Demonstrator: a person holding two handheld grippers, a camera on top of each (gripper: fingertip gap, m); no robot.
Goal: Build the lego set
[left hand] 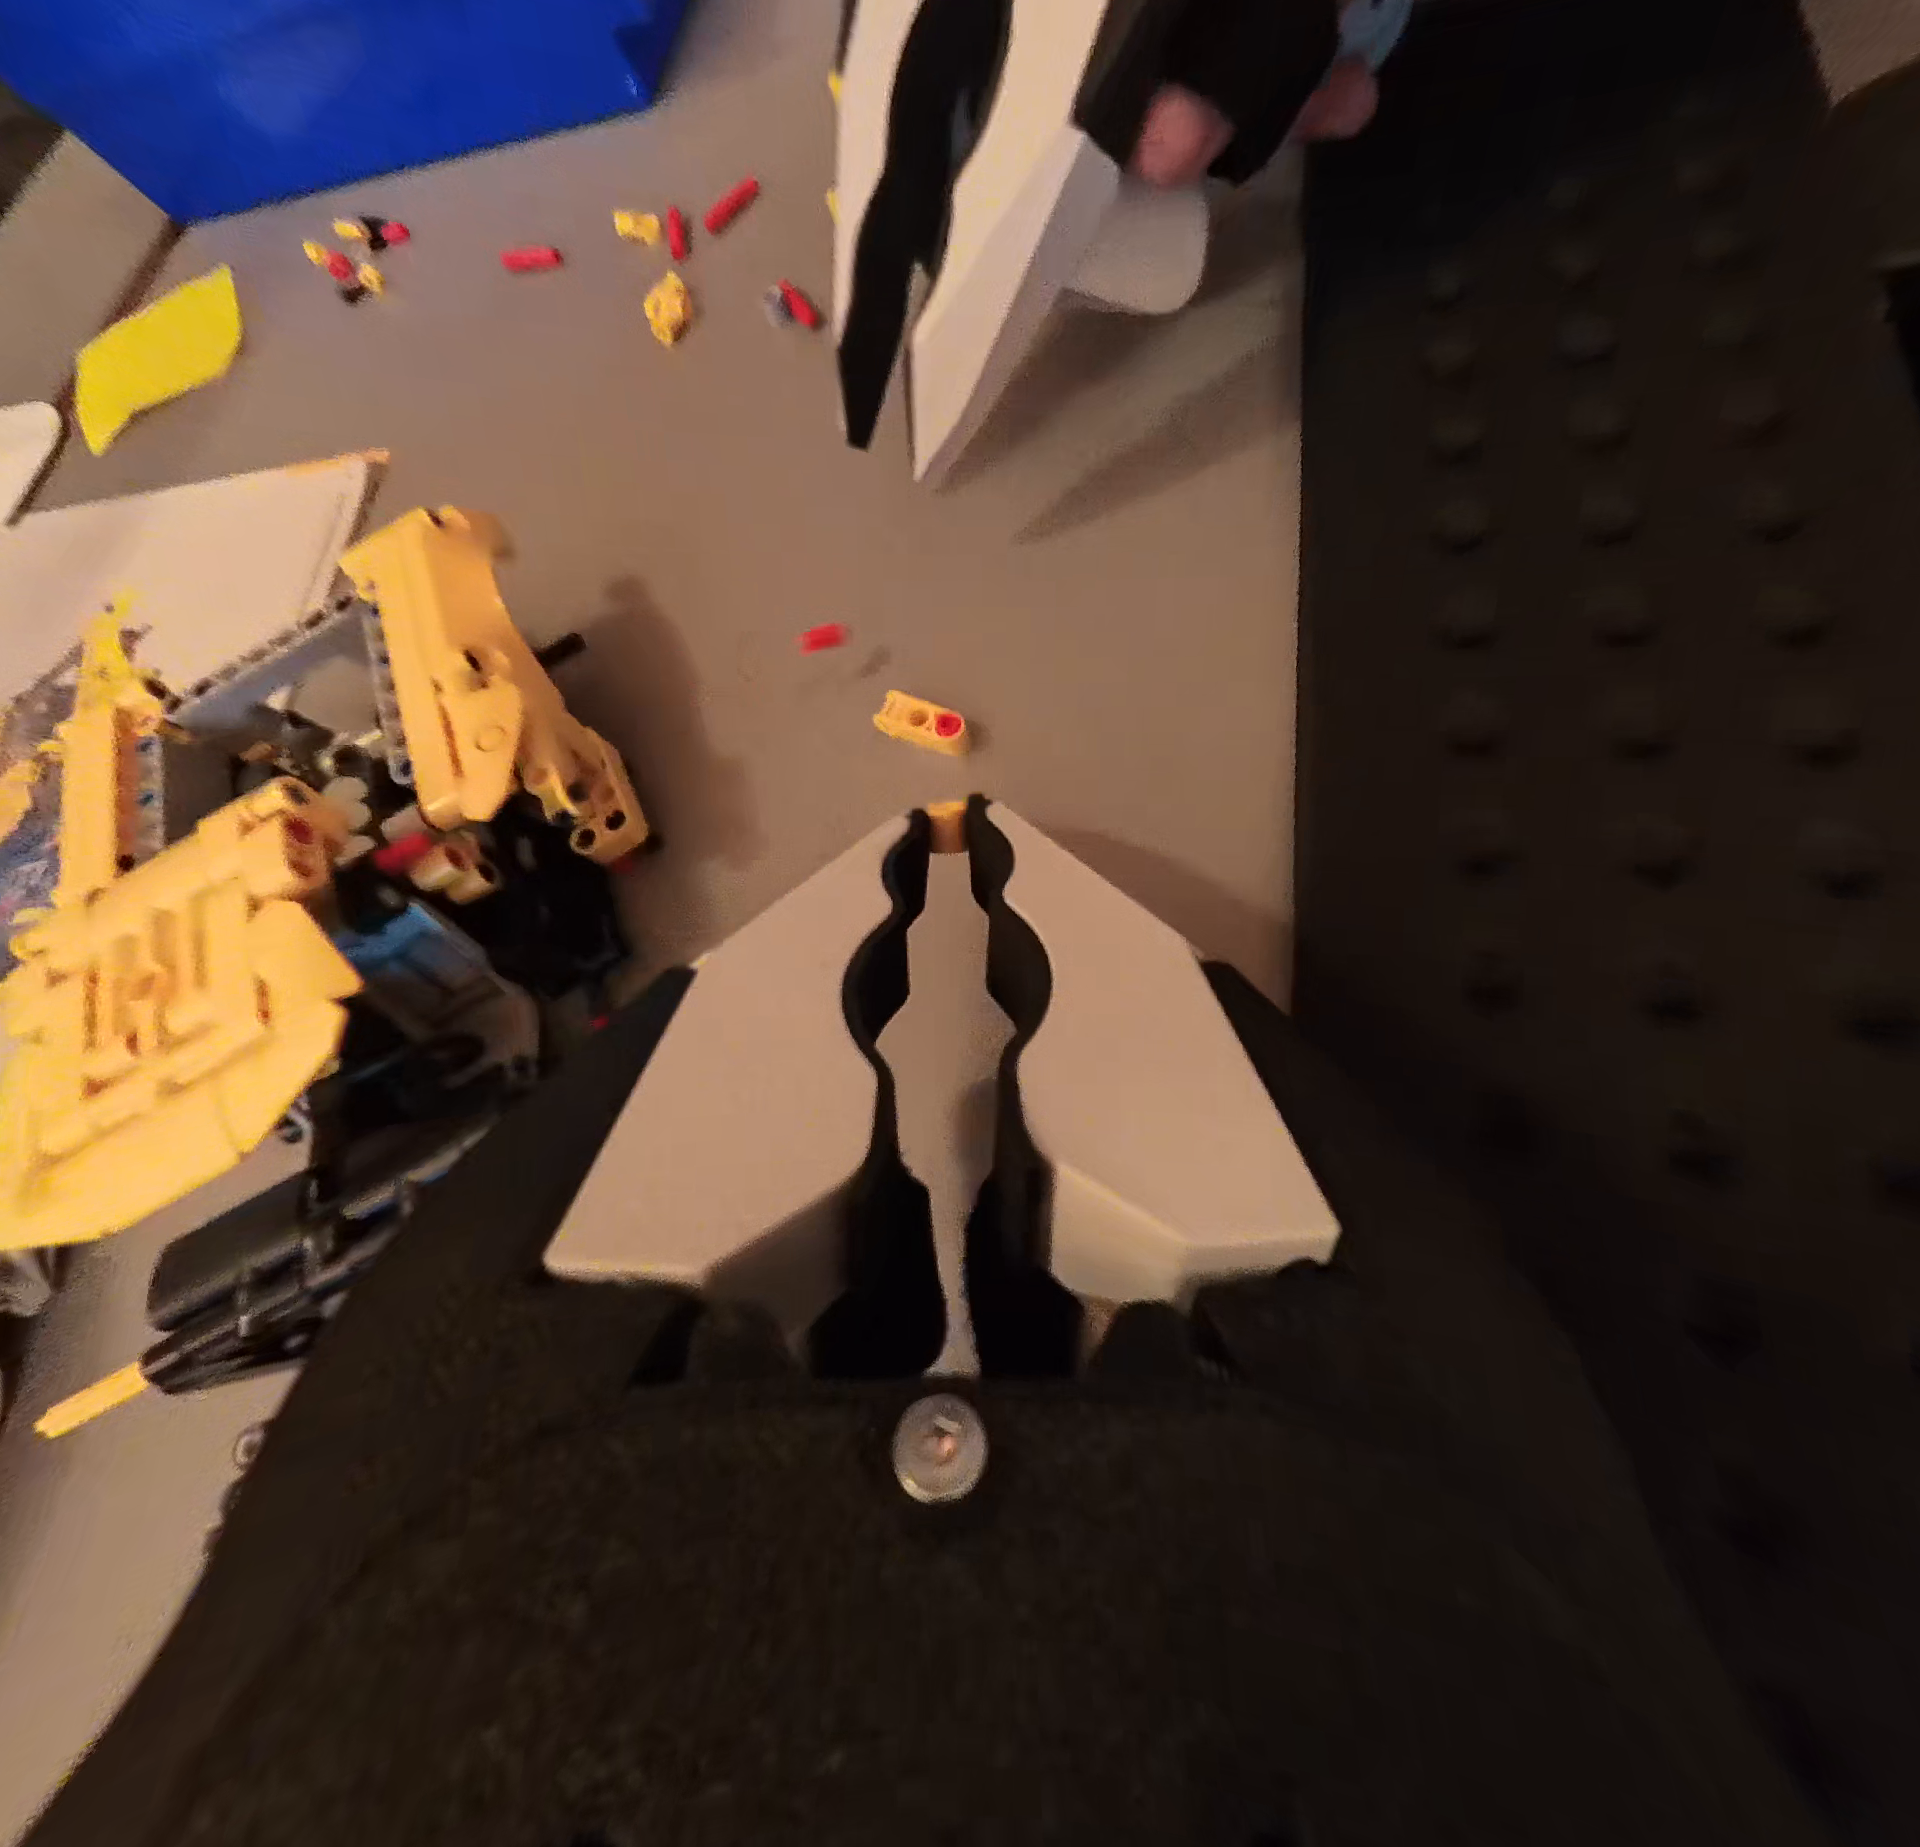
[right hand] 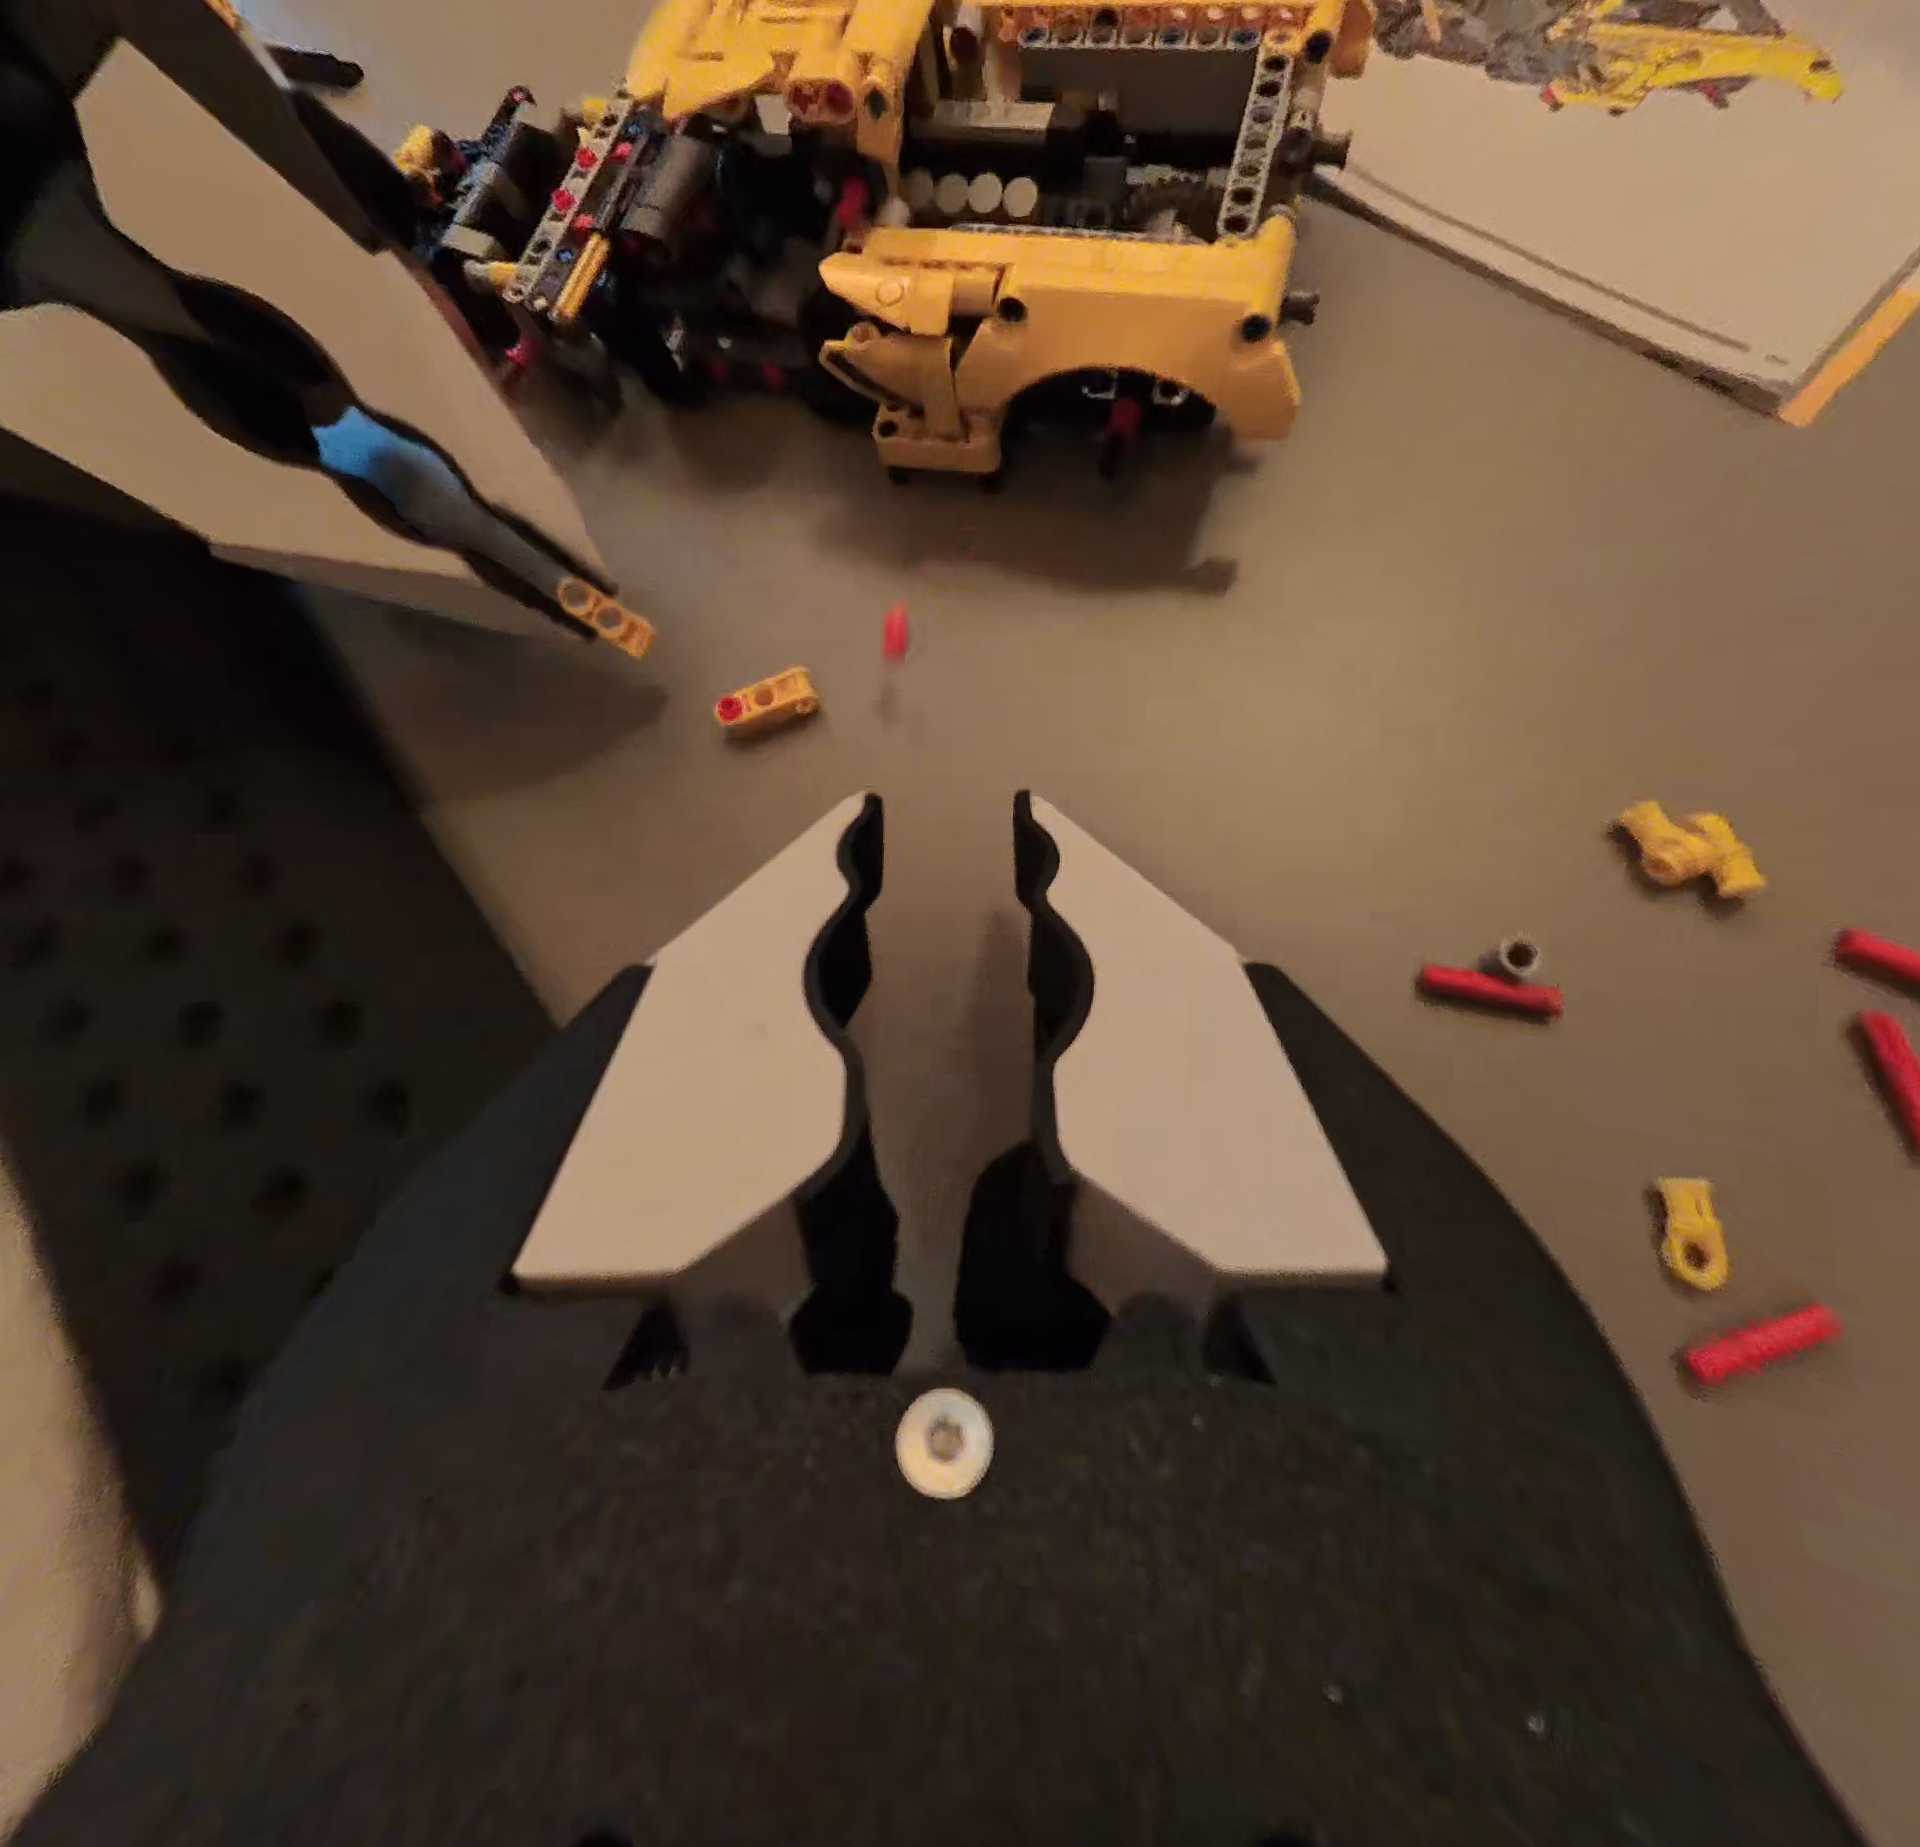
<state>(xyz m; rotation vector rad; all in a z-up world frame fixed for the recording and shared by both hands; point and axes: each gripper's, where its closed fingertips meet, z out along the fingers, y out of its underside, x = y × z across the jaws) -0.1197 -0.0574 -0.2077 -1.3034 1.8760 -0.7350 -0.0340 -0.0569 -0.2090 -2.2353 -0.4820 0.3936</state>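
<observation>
Glossy plastic model, matt table (smooth)

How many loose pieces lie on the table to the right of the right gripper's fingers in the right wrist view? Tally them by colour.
red pieces: 4
yellow pieces: 2
grey piece: 1
Total: 7

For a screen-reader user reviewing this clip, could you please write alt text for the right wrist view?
The open, empty right gripper hovers over a grey table, while the left gripper at left pinches a small yellow beam. Behind them stands a half-built yellow vehicle model beside an instruction booklet; loose red pins and yellow connectors lie at right.
</observation>
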